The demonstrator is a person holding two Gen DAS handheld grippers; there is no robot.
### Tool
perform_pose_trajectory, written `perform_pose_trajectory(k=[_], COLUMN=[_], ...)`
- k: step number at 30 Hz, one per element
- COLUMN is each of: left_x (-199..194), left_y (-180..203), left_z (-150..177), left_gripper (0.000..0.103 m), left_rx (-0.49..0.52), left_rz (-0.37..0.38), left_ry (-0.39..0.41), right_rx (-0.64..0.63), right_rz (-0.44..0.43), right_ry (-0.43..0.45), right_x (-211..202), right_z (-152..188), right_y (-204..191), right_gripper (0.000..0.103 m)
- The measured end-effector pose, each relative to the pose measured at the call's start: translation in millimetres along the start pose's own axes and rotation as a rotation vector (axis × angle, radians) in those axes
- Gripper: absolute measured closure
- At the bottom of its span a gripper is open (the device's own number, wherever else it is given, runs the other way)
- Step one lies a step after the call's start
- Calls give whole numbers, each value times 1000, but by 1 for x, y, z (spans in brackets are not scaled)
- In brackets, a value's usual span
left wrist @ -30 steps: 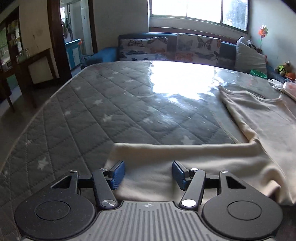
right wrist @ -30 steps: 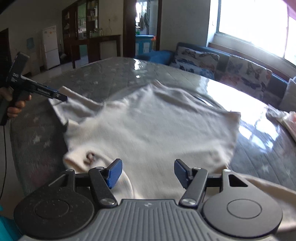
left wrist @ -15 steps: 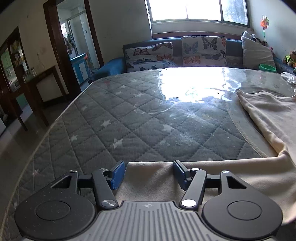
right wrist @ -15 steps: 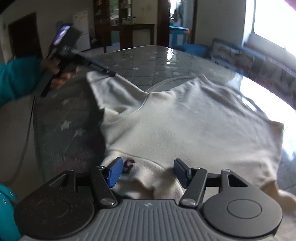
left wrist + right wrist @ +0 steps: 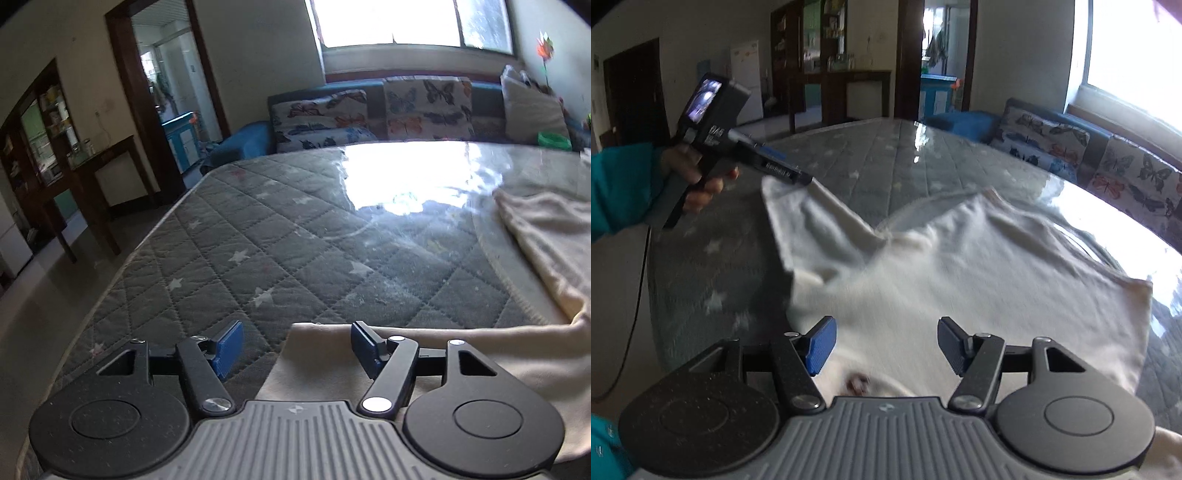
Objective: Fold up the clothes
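Observation:
A cream shirt (image 5: 979, 266) lies spread flat on the quilted grey table (image 5: 871, 166). One sleeve (image 5: 812, 221) is stretched out to the left. My left gripper (image 5: 807, 180) sits at that sleeve's end, held by a hand (image 5: 698, 184). In the left wrist view the left gripper (image 5: 295, 343) has its jaws opening. The sleeve end (image 5: 332, 354) lies under the right pad only and nothing is pinched. My right gripper (image 5: 886, 345) hovers over the shirt near the collar label (image 5: 857, 384). Its jaws are closing, with cloth below them and no grip.
The table's left edge (image 5: 122, 266) drops to the floor. A butterfly-print sofa (image 5: 388, 110) stands behind the table under the window. A dark wooden sideboard (image 5: 92, 177) and a doorway are at the left. A cable (image 5: 635, 314) hangs from the left gripper.
The left view has swung left, so the sleeve end now sits under the right pad only, and those jaws stand wider. The right gripper has slid across the shirt toward the collar.

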State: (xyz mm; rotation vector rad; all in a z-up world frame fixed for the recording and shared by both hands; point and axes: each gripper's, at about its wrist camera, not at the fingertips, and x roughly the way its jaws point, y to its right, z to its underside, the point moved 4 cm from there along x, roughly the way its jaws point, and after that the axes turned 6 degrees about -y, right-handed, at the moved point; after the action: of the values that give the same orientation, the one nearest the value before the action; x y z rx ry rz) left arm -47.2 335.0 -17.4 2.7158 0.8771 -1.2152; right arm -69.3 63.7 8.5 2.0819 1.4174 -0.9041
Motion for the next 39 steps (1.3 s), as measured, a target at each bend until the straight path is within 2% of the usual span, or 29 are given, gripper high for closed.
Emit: perform_pose_trajectory(k=[7, 10, 12, 13, 15, 16, 17, 18, 21, 24, 29, 34, 39], left_x=[-4, -1, -1, -1, -1, -1, -2, -2, -4, -5, -2, 7, 15], left_y=[-24, -26, -26, -26, -25, -23, -21, -18, -14, -16, -20, -21, -29], left_z=[15, 21, 22, 22, 21, 21, 20, 20, 16, 9, -3, -3, 5], left_gripper=[36, 36, 38, 41, 59, 65, 78, 87, 96, 97, 98, 98, 94], left_rx=[-89, -104, -111, -112, -113, -110, -100, -88, -65, -54, -38, -36, -74], left_rz=[-21, -13, -4, 3, 21, 38, 51, 55, 42, 22, -13, -42, -60], left_ry=[-54, -69, -67, -65, -63, -62, -59, -56, -42, -26, -4, -28, -64], right_rx=[-135, -175, -185, -187, -194, -193, -192, -191, -161, -150, -133, -146, -89], right_rz=[-88, -88, -76, -64, -55, -53, -50, -48, -28, -14, -72, -123, -163], right_ry=[-2, -25, -35, -36, -36, -36, -37, -38, -39, -34, -32, -33, -6], right_x=[18, 35, 43, 47, 50, 51, 52, 53, 56, 56, 56, 55, 32], right_z=[-17, -19, -19, -19, -20, -21, -22, -23, -25, -26, -23, -18, -20], right_y=[-48, -64, -69, -70, -73, -74, -75, -75, -71, -69, -74, -85, -78], right_gripper=[60, 63, 69, 71, 79, 80, 82, 88, 95, 95, 100, 98, 94])
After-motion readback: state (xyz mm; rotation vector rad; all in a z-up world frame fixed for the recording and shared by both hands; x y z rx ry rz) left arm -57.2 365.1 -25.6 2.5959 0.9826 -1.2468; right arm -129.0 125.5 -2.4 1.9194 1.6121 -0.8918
